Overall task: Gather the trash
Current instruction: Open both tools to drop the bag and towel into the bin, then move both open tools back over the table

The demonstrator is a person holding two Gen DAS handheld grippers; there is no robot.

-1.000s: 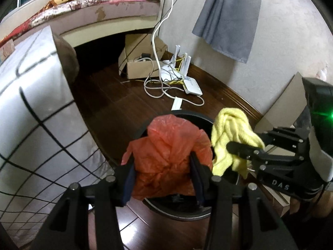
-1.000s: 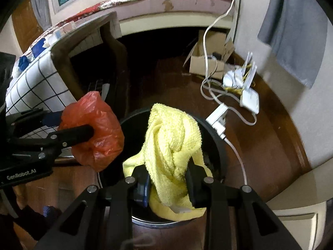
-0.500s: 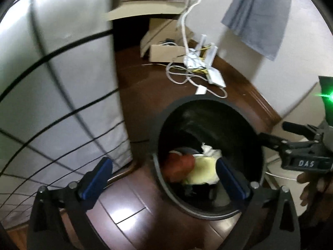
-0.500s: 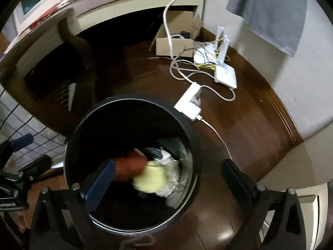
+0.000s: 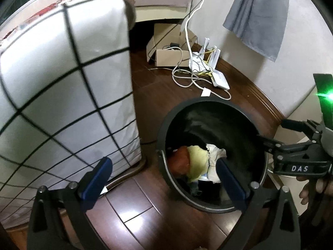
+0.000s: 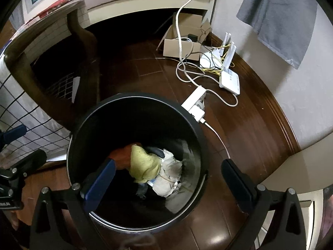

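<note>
Left gripper: my left gripper (image 5: 164, 175) is spread wide with nothing between its blue pads; a second ago it pinched the orange plastic bag.
Right gripper: my right gripper (image 6: 168, 179) is likewise spread wide and empty over the bin's mouth; a second ago it was pressed onto the yellow cloth.
Black bin: the black bin (image 6: 83, 129) stands on the dark wooden floor (image 6: 245, 137), just beside the grid-patterned cover (image 5: 62, 95); both cameras look down into it.
Orange plastic bag: the orange plastic bag (image 5: 180, 158) now lies at the bottom of the bin, on the left of the heap; earlier it hung above the rim in my left gripper.
Yellow cloth: the yellow cloth (image 6: 143, 163) lies at the bottom too, touching the orange bag on one side and crumpled white paper (image 6: 168, 179) on the other; earlier it hung above the rim.
Change half a second ago to now: both pieces were already in the bin and both grippers already spread.
Surroundings: white power strip (image 6: 194, 104) on the floor just beside the rim; white router (image 6: 229, 81), tangled cables (image 5: 187, 79) and cardboard box (image 5: 166, 56) near the wall; grey cloth (image 5: 260, 14) hanging on the wall.
</note>
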